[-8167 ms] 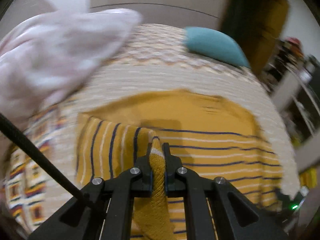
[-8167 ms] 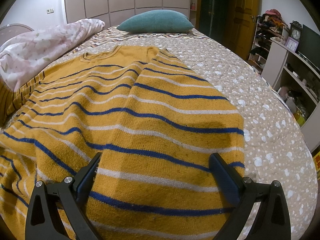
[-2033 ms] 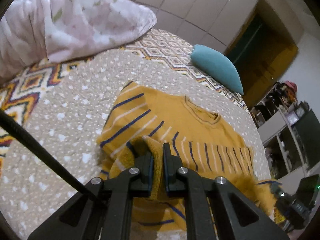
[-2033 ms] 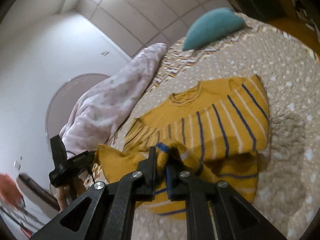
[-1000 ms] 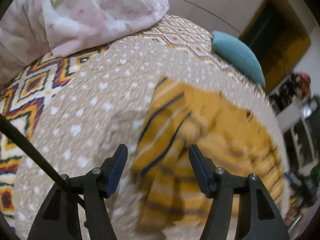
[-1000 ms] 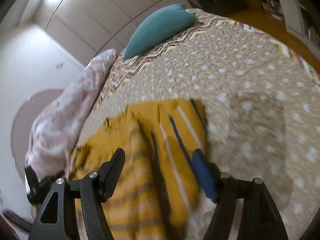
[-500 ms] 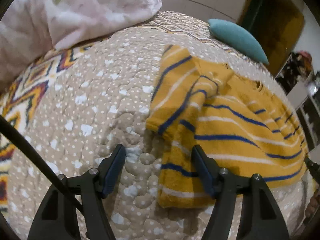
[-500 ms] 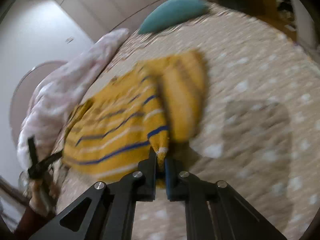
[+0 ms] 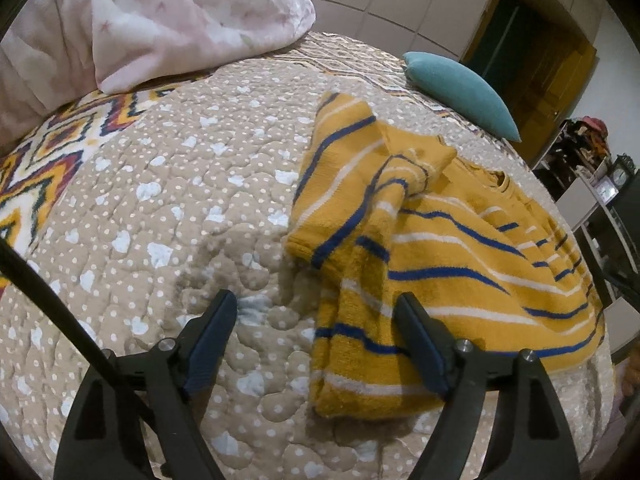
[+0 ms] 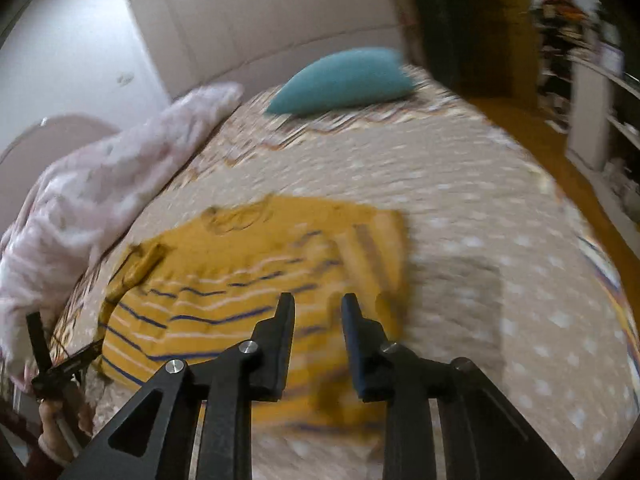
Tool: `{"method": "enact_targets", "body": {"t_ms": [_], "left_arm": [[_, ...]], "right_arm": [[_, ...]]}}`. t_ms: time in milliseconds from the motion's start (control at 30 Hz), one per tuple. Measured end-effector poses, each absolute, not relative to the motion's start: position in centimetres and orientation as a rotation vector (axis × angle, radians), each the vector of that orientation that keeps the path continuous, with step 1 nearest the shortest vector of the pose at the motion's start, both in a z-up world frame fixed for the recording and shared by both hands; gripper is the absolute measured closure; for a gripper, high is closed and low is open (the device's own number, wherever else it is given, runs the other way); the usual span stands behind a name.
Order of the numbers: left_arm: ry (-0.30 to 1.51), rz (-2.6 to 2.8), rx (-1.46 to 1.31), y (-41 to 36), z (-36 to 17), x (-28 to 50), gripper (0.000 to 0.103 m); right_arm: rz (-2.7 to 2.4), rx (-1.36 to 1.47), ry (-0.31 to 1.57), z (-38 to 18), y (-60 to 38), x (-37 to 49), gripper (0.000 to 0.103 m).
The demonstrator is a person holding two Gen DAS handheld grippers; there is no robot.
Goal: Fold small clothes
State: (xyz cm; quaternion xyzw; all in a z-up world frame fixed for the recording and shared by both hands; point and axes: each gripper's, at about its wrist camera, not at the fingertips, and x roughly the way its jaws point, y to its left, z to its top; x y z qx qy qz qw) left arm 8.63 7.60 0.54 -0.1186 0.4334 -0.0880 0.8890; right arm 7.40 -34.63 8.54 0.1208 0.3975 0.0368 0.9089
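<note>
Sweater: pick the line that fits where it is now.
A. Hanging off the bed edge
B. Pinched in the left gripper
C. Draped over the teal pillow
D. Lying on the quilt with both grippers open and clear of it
D. The sweater lies folded on the quilt; the left gripper stands wide open above it, and the right gripper, whose jaws have just been opening, has nothing between them.

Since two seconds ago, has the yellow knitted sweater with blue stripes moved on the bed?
Yes. The sweater now lies released on the dotted quilt, no longer lifted.
</note>
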Motion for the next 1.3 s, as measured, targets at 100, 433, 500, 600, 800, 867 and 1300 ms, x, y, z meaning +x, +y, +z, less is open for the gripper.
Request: {"method": "enact_targets", "body": {"t_ms": [100,433,500,600,800,867,1300], "left_arm": [[0.89,-0.196,-0.277,8.0,0.5,8.5,0.022],[0.838,-0.277,-0.438,10.1,0.3,8.1,0.021],[0.827,-0.293,-0.472,10.6,0.3,8.0,0.021],[0.81,-0.316,-0.516,11.3,0.2,7.8,0.021],[0.785,-0.343,-0.57,12.1,0.0,7.6,0.021],[0.781,-0.345,-0.575,12.1,0.0,7.6,0.021],[0.789,-0.349,-0.587,12.4,-0.2,7.6,0.021]], "right_arm": [[0.086,0.233,0.9,5.7,-33.1,12.8,0.077],[0.152,0.142,0.901,8.2,-25.1,16.6,0.076],[0.315,0.096,0.938,8.2,-20.2,16.2,0.076],[0.39,-0.031,0.97,6.6,-14.5,16.5,0.077],[0.383,-0.238,1.028,2.0,-5.3,21.2,0.078],[0.385,-0.263,1.01,1.6,-2.7,23.0,0.078],[0.358,-0.202,0.982,7.5,-5.7,21.8,0.053]]}}
